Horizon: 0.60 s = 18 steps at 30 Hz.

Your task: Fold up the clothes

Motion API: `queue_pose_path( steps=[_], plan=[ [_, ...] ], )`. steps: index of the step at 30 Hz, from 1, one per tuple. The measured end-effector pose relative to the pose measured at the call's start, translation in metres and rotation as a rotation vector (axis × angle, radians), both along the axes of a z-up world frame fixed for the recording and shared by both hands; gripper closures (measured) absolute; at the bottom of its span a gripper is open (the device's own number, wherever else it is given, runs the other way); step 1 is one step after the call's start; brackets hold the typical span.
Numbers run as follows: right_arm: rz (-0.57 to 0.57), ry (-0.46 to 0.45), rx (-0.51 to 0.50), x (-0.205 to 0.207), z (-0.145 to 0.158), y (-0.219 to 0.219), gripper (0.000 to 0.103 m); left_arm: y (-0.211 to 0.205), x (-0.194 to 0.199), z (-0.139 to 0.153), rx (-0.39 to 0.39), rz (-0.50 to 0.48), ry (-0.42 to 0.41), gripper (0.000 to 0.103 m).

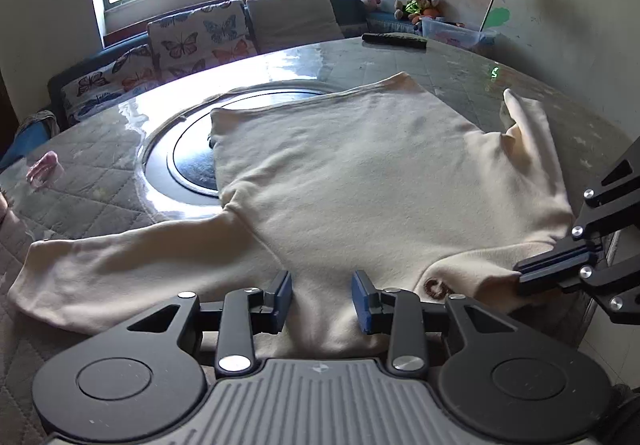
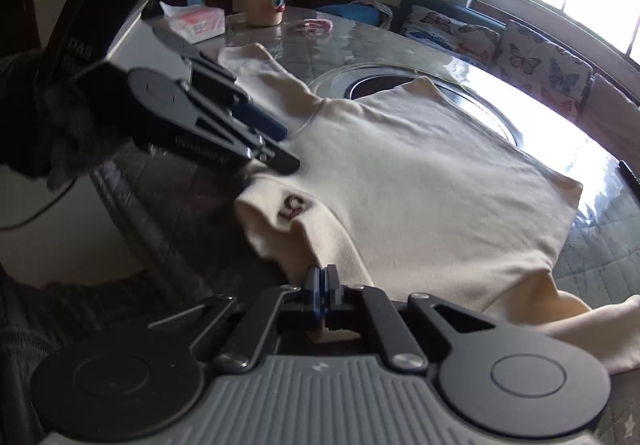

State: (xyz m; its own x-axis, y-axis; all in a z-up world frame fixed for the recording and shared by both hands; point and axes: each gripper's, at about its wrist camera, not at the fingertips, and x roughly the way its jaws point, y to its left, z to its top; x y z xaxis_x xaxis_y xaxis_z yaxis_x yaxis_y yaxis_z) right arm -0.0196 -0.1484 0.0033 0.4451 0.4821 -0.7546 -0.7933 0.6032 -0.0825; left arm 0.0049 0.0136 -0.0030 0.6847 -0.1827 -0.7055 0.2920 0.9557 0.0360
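Round quilted surface (image 1: 100, 173): cream sweater (image 1: 360, 181) lies flat, collar toward the near edge, hem toward the window, sleeves out sideways. Left tongs (image 1: 322, 299) spread over collar; right tongs (image 2: 322, 283) pinching collar edge.

sweater (image 1: 360, 181): flat on the bench (image 1: 100, 173); partly over its round inset (image 1: 188, 161)
left tool (image 1: 322, 301): at sweater's near edge
right tool (image 2: 322, 285): right of it, on the collar edge
tissue box (image 2: 198, 23): beyond sweater
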Motion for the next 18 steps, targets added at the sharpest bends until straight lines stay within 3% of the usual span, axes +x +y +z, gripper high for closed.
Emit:
queue_pose_path(
  steps=[6,10,12,18],
  plan=[
    [-0.128,-0.012,0.100,0.019,0.022,-0.030,0.088,0.004,0.024,0.015,-0.015,0.038,-0.030,0.067],
    [-0.324,-0.041,0.114,0.049,0.029,-0.067,0.086,-0.004,0.042,0.018,-0.012,0.045,-0.042,0.067],
    [-0.461,-0.058,0.103,0.072,0.026,-0.095,0.082,-0.009,0.050,0.017,-0.007,0.040,-0.040,0.066],
    [-0.728,-0.099,0.083,0.124,0.013,-0.160,0.082,-0.017,0.066,0.009,0.007,0.035,-0.025,0.066]
  ],
)
